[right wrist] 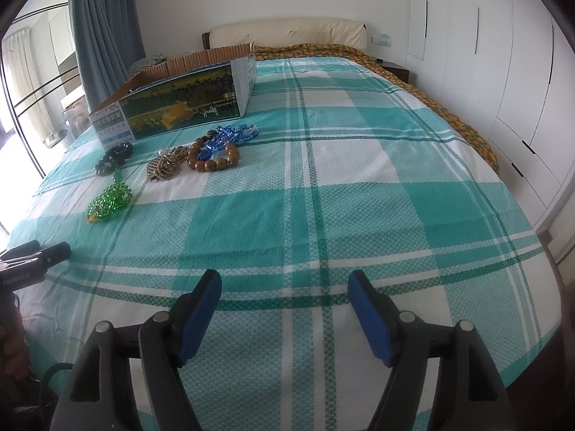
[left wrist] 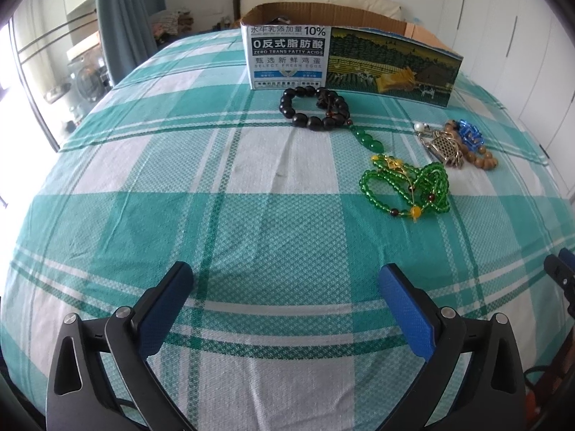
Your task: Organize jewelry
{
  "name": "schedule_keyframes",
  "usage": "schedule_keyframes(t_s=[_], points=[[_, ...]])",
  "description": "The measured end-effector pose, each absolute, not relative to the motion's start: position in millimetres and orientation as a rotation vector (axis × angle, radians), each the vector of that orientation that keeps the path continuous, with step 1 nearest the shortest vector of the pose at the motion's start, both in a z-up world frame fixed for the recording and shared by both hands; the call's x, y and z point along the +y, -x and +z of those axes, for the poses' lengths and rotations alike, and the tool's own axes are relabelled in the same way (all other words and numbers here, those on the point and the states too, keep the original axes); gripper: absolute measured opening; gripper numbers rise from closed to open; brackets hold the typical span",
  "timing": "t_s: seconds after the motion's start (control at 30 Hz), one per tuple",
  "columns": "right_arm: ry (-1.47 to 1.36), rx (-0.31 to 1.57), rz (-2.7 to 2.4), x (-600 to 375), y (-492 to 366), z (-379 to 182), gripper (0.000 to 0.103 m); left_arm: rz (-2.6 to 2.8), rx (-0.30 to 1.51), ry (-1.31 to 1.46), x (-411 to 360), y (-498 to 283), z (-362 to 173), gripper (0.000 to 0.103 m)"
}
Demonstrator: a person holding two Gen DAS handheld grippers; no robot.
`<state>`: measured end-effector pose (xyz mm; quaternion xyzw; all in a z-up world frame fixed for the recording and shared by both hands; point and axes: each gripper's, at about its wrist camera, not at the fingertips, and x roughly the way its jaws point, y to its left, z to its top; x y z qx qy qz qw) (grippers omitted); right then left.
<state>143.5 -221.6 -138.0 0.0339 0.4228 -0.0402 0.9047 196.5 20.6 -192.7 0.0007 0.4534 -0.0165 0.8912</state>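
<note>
Jewelry lies on a checked bedspread in front of an open cardboard box (left wrist: 345,59). A black bead bracelet (left wrist: 312,107) with a green pendant (left wrist: 370,140) rests closest to the box. A green bead necklace (left wrist: 406,186) lies nearer to me. To its right sit a brown wooden bead bracelet (left wrist: 481,156), a metal charm piece (left wrist: 444,149) and blue beads (left wrist: 469,133). My left gripper (left wrist: 285,276) hangs open over bare cloth, well short of the jewelry. My right gripper (right wrist: 285,283) is also open and holds nothing; the box (right wrist: 179,104) and the green necklace (right wrist: 109,204) lie far to its upper left.
The bed's headboard (right wrist: 287,32) is at the back, white wardrobes (right wrist: 503,72) along the right, a curtain (right wrist: 104,25) and window at the left. An orange patterned blanket (right wrist: 449,115) runs along the bed's right edge. The left gripper's body (right wrist: 32,255) shows at the right view's left edge.
</note>
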Motion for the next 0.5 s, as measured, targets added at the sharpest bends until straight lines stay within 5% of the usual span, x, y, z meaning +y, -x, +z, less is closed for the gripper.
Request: schedule_keyframes(t_s=[0.5], points=[[-0.011, 0.847, -0.061, -197.3, -134.7, -124.9, 0.075, -0.035, 0.941, -0.001, 21.1, -196.3, -193.2, 0.102]])
